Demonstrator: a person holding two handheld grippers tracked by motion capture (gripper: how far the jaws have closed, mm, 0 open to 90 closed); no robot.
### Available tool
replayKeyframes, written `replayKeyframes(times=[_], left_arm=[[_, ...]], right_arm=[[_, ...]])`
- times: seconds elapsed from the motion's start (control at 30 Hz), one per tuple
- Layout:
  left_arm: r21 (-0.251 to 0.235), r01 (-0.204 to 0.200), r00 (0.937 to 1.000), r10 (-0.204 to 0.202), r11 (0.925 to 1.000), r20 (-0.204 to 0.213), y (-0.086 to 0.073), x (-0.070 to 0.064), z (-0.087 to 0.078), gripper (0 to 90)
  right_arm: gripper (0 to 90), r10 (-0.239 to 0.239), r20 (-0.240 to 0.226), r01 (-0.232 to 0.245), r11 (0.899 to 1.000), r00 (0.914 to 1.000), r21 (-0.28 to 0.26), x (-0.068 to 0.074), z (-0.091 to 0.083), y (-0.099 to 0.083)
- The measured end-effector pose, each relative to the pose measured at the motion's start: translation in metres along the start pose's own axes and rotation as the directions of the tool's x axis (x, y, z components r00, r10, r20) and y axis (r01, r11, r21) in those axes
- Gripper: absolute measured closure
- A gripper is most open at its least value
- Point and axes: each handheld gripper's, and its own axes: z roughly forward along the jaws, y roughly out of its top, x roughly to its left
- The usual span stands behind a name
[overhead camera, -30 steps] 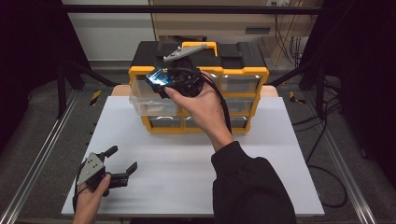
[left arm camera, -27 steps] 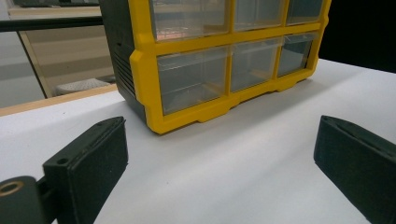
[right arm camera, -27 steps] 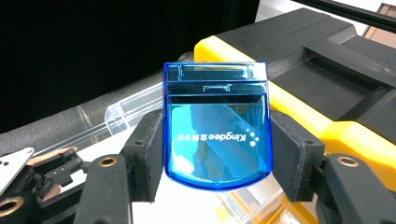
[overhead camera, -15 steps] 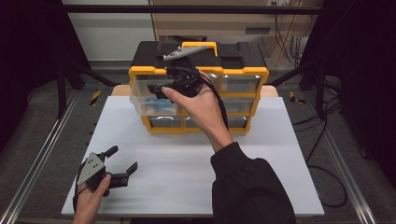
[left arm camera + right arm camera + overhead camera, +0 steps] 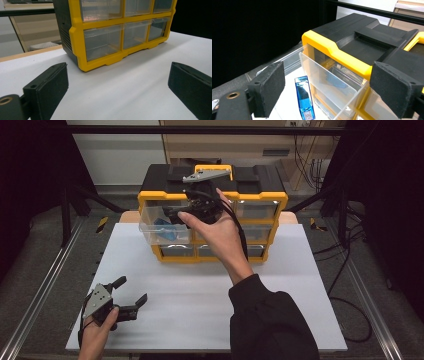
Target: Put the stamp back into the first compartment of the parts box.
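Right gripper (image 5: 332, 95), matte foam-padded jaws spread, hovers over a clear plastic drawer (image 5: 322, 82) holding a glossy blue rectangular box (image 5: 304, 101). Left gripper (image 5: 125, 295) rests open on the smooth white table (image 5: 200, 305).

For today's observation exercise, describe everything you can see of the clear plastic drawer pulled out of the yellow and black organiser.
The clear plastic drawer is see-through with thin straight walls, pulled out from the top-left slot of the yellow and black organiser, level and jutting toward the person. Inside lies a small blue transparent case, flat on the drawer floor, with a white label at one end. The right gripper hovers at the drawer, jaws open wide, gripping nothing; whether it touches the drawer cannot be told.
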Motion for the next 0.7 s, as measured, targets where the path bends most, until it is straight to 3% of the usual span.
replayKeyframes(times=[0.2, 0.7], left_arm=[[0.002, -0.003, 1.0, 0.003, 1.0, -0.001, 0.0, 0.0, 0.0, 2.7], [0.007, -0.009, 1.0, 0.009, 0.9999, -0.003, 0.0, -0.001, 0.001, 2.6]], right_arm=[[12.4, -0.011, 0.035, 0.012, 1.0, 0.9993, -0.009, 0.0, -0.007, -0.004], [6.0, 0.009, 0.105, 0.003, 0.993, 0.9944, -0.12, -0.007, -0.029, -0.016]])
